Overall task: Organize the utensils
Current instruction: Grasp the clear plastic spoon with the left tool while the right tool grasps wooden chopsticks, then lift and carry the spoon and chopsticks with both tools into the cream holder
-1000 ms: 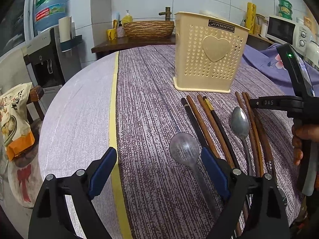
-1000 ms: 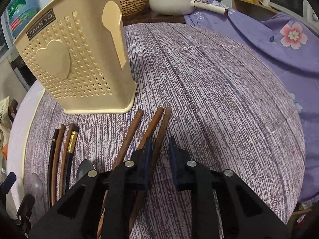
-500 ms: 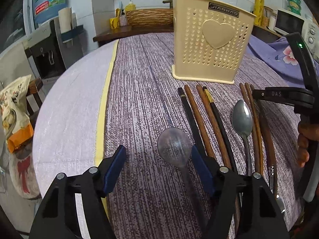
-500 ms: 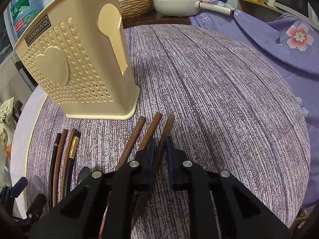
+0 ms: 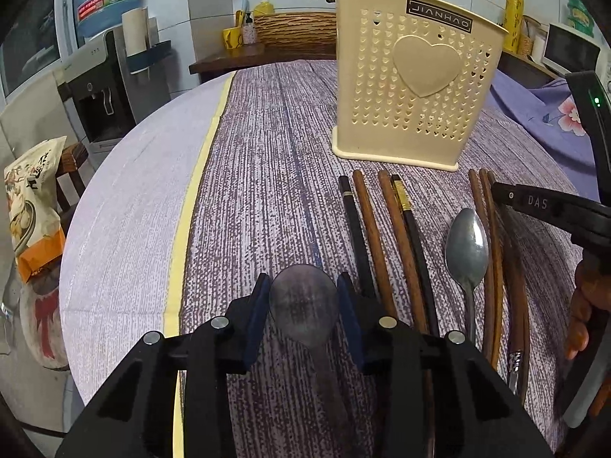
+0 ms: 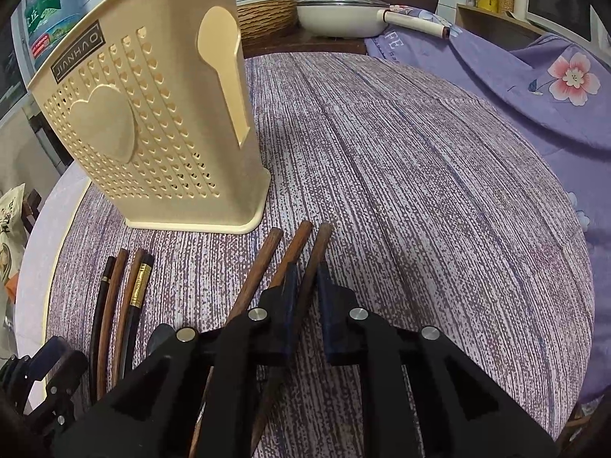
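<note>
My left gripper [image 5: 303, 305] is shut on the bowl of a dull metal spoon [image 5: 303, 311], low over the table. A second spoon [image 5: 466, 248] lies to its right among brown and black chopsticks [image 5: 401, 236]. The cream utensil holder [image 5: 416, 76] stands upright behind them; it also shows in the right wrist view [image 6: 152, 126]. My right gripper [image 6: 307, 286] is shut on the rightmost brown chopstick [image 6: 319, 244]; two more brown chopsticks [image 6: 267, 255] lie just left of it.
The round table has a purple striped cloth [image 6: 420, 171] and a pale band at its left [image 5: 126, 210]. A flowered purple cloth [image 6: 534, 87] drapes the right side. A pan [image 6: 340, 19] and a basket sit behind on a counter. A water dispenser [image 5: 99, 76] stands far left.
My left gripper moved forward and closed from wide open onto the spoon's bowl. My right gripper narrowed onto the rightmost chopstick and drew a little closer to the holder.
</note>
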Tool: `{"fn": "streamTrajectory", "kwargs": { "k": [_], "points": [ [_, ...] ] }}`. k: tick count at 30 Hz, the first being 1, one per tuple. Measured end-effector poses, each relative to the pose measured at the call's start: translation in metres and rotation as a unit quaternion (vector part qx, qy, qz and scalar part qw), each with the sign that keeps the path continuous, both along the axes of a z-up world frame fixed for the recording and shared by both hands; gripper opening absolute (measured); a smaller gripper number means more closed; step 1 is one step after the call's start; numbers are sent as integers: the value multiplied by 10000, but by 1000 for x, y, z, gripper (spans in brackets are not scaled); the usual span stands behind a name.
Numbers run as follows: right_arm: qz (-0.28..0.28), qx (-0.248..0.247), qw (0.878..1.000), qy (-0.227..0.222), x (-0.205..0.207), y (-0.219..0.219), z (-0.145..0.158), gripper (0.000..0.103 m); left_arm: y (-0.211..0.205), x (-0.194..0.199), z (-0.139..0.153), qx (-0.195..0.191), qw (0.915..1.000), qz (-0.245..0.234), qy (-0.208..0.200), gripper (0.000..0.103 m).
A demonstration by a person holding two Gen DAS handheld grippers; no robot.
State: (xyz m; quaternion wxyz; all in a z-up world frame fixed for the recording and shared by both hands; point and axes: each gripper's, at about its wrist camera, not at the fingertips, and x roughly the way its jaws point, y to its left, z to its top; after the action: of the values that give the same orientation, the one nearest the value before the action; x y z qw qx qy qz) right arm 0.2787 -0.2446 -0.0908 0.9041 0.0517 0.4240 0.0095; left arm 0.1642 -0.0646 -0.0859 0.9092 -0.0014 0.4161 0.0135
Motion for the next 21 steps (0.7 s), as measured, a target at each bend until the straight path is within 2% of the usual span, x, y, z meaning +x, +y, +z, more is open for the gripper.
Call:
{"fn": "streamTrajectory", "kwargs": {
  "k": [7, 10, 17, 21],
  "points": [
    [-13, 265, 9996, -106, 0, -8, 3, 10, 6, 6, 3, -274, 9996, -95, 26, 35],
    [11, 393, 9989, -253, -2, -11, 11, 10, 8, 5, 8, -335, 9993, -131, -83, 35],
    [242, 842, 9925, -857, -18, -21, 47, 10, 13, -2, 35, -532, 9967, -275, -555, 35],
    [537, 1070, 9840, -1321, -37, -23, 79, 10, 16, -7, 53, -576, 9941, -344, -847, 35]
  ]
}}
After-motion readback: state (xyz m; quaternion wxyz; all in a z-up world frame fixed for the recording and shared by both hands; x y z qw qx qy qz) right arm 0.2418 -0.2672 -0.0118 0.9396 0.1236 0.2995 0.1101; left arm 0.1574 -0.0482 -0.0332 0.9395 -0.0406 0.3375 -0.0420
